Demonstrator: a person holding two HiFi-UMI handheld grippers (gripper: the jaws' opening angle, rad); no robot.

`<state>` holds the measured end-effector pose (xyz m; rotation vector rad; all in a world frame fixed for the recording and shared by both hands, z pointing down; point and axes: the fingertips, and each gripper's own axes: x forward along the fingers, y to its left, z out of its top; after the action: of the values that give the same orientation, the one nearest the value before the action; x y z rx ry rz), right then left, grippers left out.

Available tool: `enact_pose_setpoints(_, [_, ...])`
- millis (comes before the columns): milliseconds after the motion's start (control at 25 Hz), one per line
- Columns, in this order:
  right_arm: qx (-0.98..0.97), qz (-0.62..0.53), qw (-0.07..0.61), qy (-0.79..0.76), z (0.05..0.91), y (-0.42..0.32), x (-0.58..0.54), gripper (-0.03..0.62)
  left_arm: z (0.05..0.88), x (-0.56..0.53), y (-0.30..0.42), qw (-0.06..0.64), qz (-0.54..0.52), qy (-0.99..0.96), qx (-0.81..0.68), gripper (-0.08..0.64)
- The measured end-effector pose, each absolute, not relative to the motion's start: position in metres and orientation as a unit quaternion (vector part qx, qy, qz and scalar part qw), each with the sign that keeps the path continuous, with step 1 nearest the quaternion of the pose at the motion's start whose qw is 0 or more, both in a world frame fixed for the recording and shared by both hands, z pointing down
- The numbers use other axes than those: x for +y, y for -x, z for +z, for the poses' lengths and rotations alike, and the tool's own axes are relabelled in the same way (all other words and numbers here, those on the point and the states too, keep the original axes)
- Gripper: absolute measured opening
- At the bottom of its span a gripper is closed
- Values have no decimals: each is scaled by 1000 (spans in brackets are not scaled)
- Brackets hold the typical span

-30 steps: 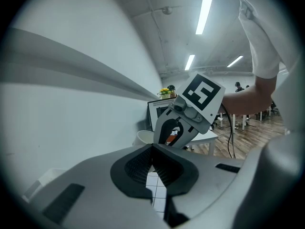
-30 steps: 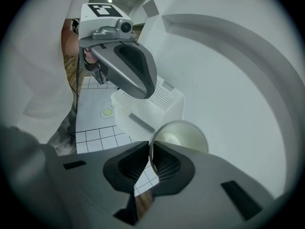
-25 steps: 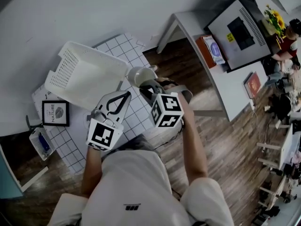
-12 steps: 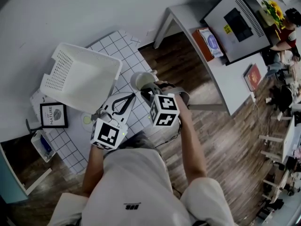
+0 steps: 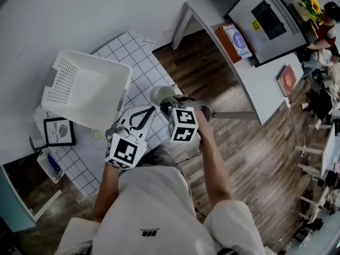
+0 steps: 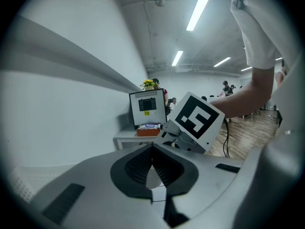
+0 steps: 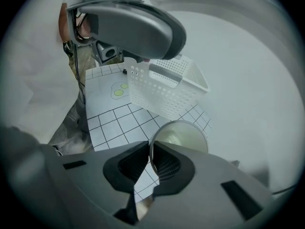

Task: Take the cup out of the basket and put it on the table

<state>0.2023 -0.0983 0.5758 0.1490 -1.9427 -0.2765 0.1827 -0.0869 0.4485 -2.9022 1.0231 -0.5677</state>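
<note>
The right gripper [image 7: 150,151] pinches the cup [image 7: 183,138] by its rim, the cup's mouth lying toward one o'clock; the left gripper [image 6: 152,152] is closed and empty.

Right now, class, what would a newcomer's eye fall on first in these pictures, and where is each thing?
The right gripper stands out first, its fingers pinching the rim of a pale cup at the edge of the gridded mat. Just beyond sits the white basket on that mat. The left gripper is alongside, fingers shut on nothing.
</note>
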Motion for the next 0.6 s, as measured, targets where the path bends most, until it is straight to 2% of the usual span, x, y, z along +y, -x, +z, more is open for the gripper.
enact_pose_setpoints(600, [-812, -75, 578, -46, 631, -219, -85, 37, 489, -85, -198, -33, -203, 928, 311, 5])
